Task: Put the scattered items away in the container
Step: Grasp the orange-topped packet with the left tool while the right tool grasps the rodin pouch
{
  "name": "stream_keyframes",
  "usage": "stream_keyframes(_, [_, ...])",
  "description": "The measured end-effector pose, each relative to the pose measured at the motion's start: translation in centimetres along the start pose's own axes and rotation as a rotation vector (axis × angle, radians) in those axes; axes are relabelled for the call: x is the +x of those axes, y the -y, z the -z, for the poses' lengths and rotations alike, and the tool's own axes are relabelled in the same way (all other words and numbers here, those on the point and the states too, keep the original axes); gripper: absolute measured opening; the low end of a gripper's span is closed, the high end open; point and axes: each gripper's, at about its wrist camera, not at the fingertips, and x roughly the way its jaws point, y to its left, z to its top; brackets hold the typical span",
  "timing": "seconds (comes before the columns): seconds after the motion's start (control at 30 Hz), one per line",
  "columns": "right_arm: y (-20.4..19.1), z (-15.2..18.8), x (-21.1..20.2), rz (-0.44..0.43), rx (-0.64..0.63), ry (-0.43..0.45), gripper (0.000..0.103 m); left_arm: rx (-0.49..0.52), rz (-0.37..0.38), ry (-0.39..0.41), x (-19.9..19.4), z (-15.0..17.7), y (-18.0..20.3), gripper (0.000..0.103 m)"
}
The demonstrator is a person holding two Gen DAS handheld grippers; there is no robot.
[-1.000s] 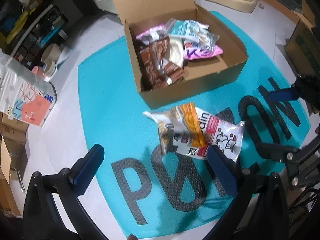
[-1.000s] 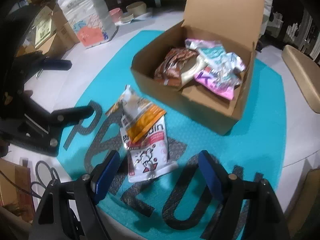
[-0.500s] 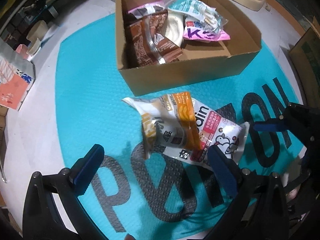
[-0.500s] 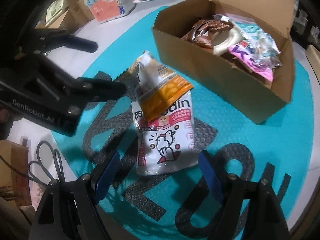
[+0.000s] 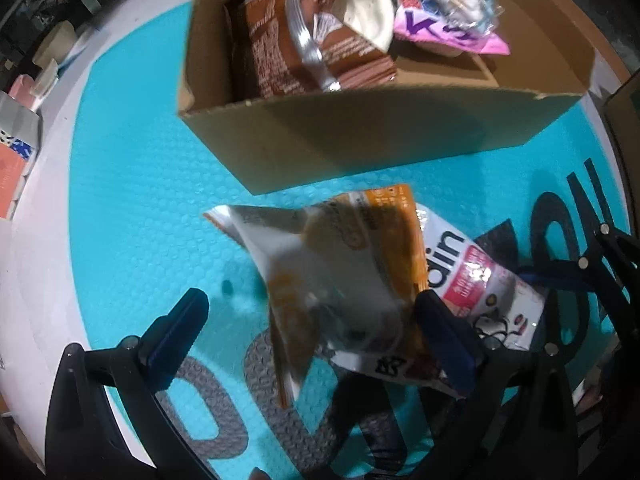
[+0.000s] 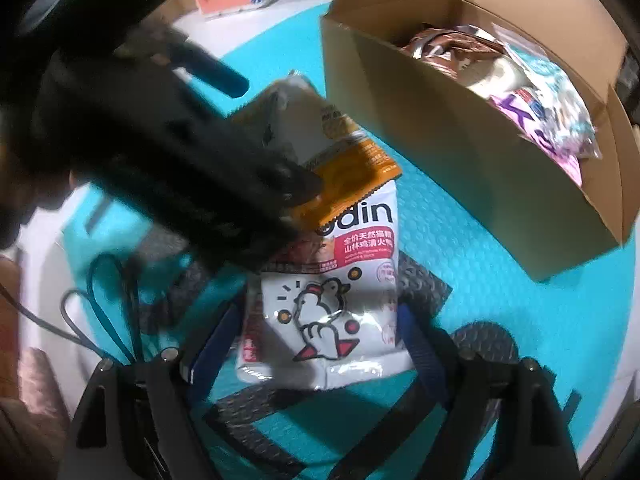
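An orange and white snack pouch [image 5: 340, 272] lies on a white pouch with a chicken drawing [image 6: 320, 312], both on the teal mat in front of the open cardboard box [image 5: 360, 140]. The box holds brown, white, pink and pale blue packets [image 5: 320, 36]. My left gripper [image 5: 316, 340] is open, its fingers on either side of the orange pouch's near end. My right gripper [image 6: 316, 356] is open, its fingers on either side of the chicken pouch's near end. The left gripper's body [image 6: 160, 140] covers part of the orange pouch in the right wrist view.
The teal mat [image 5: 140, 200] with large dark letters lies on a white floor. Boxes and a patterned pack [image 5: 12, 148] stand at the far left. A dark cable [image 6: 104, 312] loops on the mat left of my right gripper. The box's lid [image 6: 540, 12] stands open behind it.
Both grippers have moved in low toward the two pouches, which now lie between their open fingers. The left gripper now crosses the right wrist view.
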Motion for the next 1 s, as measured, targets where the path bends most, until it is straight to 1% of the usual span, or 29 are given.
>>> stream_keyframes(0.03, [-0.1, 0.0, 0.2, 0.004, -0.006, -0.003, 0.084, -0.003, 0.006, 0.0, 0.3, -0.1, -0.1, 0.103])
stream_keyframes(0.13, [0.0, -0.1, 0.9, 0.005, 0.009, -0.011, 0.084, -0.021, -0.006, -0.005, 1.0, -0.4, -0.4, 0.103])
stream_keyframes(0.23, [0.2, -0.3, 1.6, -0.001, 0.017, -0.036, 0.084, -0.061, -0.01, -0.04, 1.9, -0.6, -1.2, 0.103])
stream_keyframes(0.3, [0.4, -0.4, 1.9, -0.023, 0.03, -0.045, 0.085, -0.097, 0.025, -0.049, 2.1, -0.6, -2.0, 0.103])
stream_keyframes(0.37, [0.4, -0.4, 1.9, -0.027, 0.032, -0.045, 0.085, -0.118, 0.057, -0.052, 2.3, -0.4, -2.5, 0.103])
stream_keyframes(0.43, [0.6, -0.2, 1.7, -0.028, 0.047, -0.035, 0.082, -0.128, 0.074, -0.043, 2.3, -0.2, -2.8, 0.103])
stream_keyframes(0.5, [0.6, 0.0, 1.6, -0.026, 0.058, -0.03, 0.08, -0.124, 0.075, -0.029, 2.2, 0.0, -2.6, 0.101])
stream_keyframes(0.57, [0.7, 0.0, 1.5, -0.025, 0.075, -0.039, 0.078, -0.116, 0.079, -0.015, 2.0, 0.1, -2.3, 0.097])
stream_keyframes(0.6, [0.8, 0.1, 1.4, -0.026, 0.082, -0.042, 0.076, -0.112, 0.079, -0.01, 1.9, 0.2, -2.1, 0.092])
stream_keyframes(0.7, [0.7, 0.5, 1.2, -0.025, 0.092, -0.047, 0.073, -0.081, 0.089, 0.015, 1.2, 0.2, -1.1, 0.07])
stream_keyframes(0.77, [0.7, 0.8, 1.0, -0.026, 0.1, -0.052, 0.071, -0.067, 0.082, 0.016, 0.9, 0.2, -0.4, 0.067])
stream_keyframes(0.9, [1.1, 2.0, 0.4, -0.018, 0.134, -0.06, 0.068, -0.09, 0.108, 0.025, 0.8, 0.4, -0.7, 0.065])
stream_keyframes(1.0, [1.5, 3.0, -0.1, -0.01, 0.156, -0.066, 0.065, -0.108, 0.084, 0.036, 0.6, 0.8, -0.6, 0.064])
